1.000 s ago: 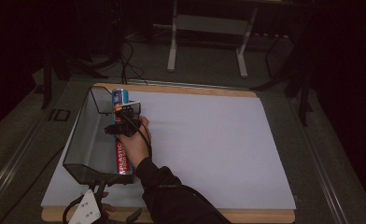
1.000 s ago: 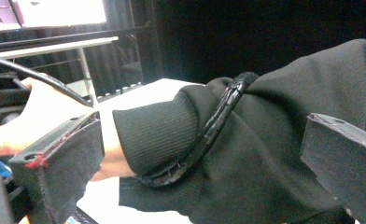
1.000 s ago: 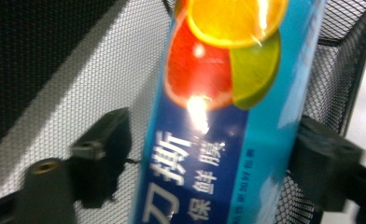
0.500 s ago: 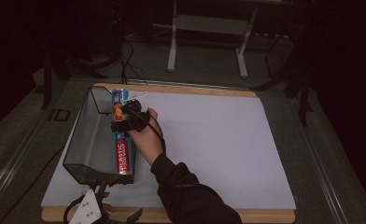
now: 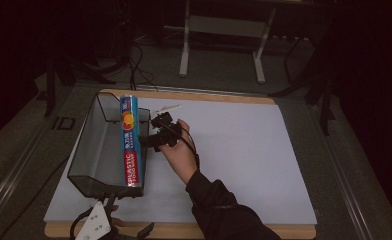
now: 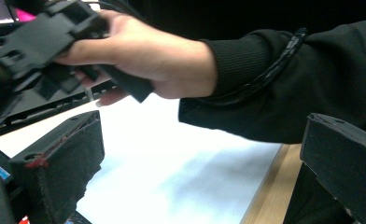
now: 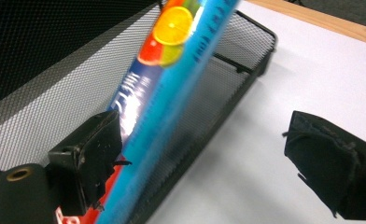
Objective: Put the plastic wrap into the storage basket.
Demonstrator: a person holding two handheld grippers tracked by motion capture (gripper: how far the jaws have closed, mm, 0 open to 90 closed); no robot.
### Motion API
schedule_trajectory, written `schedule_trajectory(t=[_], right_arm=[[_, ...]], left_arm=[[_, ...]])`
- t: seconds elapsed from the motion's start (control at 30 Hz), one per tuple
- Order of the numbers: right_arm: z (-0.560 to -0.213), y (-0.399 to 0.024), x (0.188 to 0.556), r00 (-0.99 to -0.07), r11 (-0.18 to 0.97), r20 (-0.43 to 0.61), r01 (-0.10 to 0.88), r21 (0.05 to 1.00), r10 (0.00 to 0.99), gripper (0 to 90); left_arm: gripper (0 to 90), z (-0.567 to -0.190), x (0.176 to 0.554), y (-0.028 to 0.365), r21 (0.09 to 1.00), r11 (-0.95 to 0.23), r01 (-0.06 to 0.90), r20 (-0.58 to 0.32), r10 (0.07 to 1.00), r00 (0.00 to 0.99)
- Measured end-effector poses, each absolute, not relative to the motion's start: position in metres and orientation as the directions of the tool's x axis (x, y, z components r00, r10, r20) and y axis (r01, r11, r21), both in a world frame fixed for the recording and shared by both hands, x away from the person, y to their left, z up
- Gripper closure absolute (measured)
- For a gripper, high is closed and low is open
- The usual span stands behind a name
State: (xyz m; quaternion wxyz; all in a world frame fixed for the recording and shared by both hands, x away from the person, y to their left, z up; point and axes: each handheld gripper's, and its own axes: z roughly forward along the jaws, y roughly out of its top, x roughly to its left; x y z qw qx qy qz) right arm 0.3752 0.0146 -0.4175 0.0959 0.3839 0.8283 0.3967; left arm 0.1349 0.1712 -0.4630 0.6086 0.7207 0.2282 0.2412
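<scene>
Wrap box (image 5: 131,145) is seen lying in the mesh bin (image 5: 91,150), along the bin's right wall, one end propped up over the far rim, the other down near the bin's near end; long axis runs near-to-far, roughly parallel to the bin's long sides. Right gripper (image 5: 151,142) is held just outside the bin's right wall, about level w/ the box's middle, apart from it; box therefore lies to the gripper's left, across the wall. Its jaws have just been opening and now stand wide; nothing is between them. In the right gripper view the box (image 7: 172,88) passes beside the left jaw, blurred, w/ bare white mat (image 7: 312,74) in the gap, so no grip is judged. Left gripper (image 5: 96,227) sits past the bin's near end, at the table's edge; in its own view the jaws are spread wide w/ only mat between, and the right hand (image 6: 144,60) is seen farther off. Box looks set down, released. If it is to be taken again, the right gripper is the nearer one, approx. abreast of the box; jaws would need to be set across the short width, not along the axis, and the wall cleared first.
</scene>
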Motion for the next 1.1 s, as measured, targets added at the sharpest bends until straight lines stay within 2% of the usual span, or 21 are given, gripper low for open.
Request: schedule_trajectory(t=[0.23,0.87,1.1], right_arm=[[-0.417,-0.017,0.367,-0.682,0.364,0.15,0.547,0.754,0.715,11.0],[-0.453,-0.096,0.33,-0.693,0.411,0.134,0.559,0.72,0.709,11.0],[-0.454,-0.119,0.314,-0.711,0.413,0.129,0.535,0.737,0.691,11.0]], left_arm=[[0.6,-0.464,0.136,0.171,0.988,-0.15,0.044,0.06,0.625,0.778],[0.6,-0.464,0.137,0.169,0.987,-0.156,0.045,0.064,0.626,0.777],[0.6,-0.464,0.137,0.168,0.986,-0.159,0.045,0.065,0.626,0.777]])
